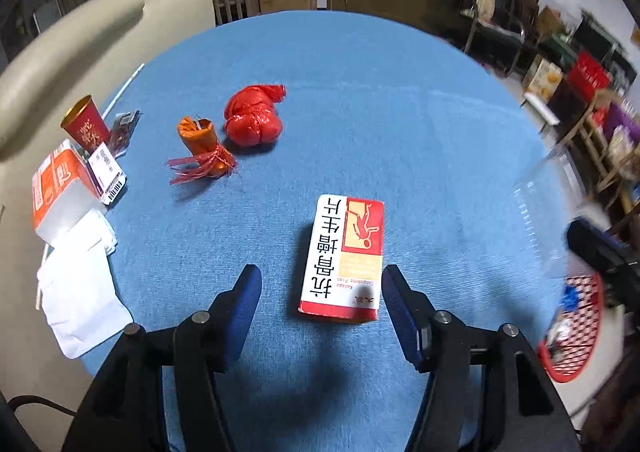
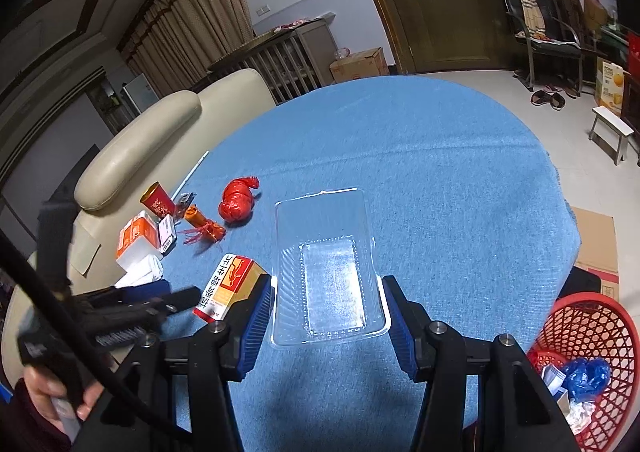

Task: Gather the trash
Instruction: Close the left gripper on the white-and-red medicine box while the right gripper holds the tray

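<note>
The left tongs (image 1: 320, 292) stand wide around a red-and-white medicine box (image 1: 343, 258) lying flat on the blue bench (image 1: 400, 132), pads clear of it. The right tongs (image 2: 327, 312) clasp a clear plastic tray (image 2: 328, 264).

Blue cloth (image 1: 400, 124) bare at far right, medicine box (image 1: 344, 256) and clear tray (image 2: 328, 264) near, clutter left

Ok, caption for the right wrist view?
Right gripper straddles a clear plastic tray on the blue tablecloth, red basket alongside.
</note>
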The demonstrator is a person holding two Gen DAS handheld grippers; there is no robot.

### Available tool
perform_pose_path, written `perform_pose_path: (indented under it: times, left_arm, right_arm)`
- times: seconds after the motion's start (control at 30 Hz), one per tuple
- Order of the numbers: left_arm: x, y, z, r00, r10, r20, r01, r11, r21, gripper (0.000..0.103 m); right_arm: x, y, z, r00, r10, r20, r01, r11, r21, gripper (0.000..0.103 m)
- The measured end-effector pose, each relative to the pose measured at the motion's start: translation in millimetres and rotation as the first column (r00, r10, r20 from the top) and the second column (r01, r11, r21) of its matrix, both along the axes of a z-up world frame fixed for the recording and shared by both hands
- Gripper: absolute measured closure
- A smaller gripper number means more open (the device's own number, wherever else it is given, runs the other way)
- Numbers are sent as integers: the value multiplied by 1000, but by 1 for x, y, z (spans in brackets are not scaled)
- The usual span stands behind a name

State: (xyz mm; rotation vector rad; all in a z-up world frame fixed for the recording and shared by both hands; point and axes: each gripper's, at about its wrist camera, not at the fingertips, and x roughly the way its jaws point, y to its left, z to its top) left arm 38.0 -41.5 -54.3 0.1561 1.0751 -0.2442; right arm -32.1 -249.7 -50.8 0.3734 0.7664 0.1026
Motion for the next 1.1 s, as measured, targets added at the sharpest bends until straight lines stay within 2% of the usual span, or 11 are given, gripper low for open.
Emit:
perform_pose_path:
  times: [0.13,0.33,0.57,0.7,0.87,0.93,0.97,1.1]
  left_arm:
    - [0,-9,-8,1000,-15,-2,15,1000,16,40]
    - [-3,-21,-12,998,-48,37,45,996,78,40]
    - [-5,-24,-12,996,-62,64,56,994,96,41]
    - [-5,-26,-14,995,-77,63,71,992,101,56]
    - [-7,-26,-14,994,-85,75,77,992,103,57]
    - [-9,-26,-12,992,-89,85,80,991,104,72]
    - [-10,-27,-11,991,-96,89,87,991,101,74]
    - [-11,-29,-10,991,-105,82,97,991,94,75]
  right_arm:
    - [-1,-3,-4,1000,-6,-10,6,1000,5,46]
    - [0,-4,-10,1000,-5,-27,5,1000,14,46]
    - [0,-3,-10,1000,-3,-28,3,1000,12,46]
    - [0,-2,-10,1000,-2,-29,2,1000,12,46]
    - [-1,-2,-9,1000,-1,-25,2,1000,12,46]
    - [-2,-2,-8,1000,-4,-23,4,1000,11,46]
    - [-2,-2,-8,1000,-4,-22,4,1000,12,46]
    - [-3,-3,-7,1000,-3,-20,3,1000,11,46]
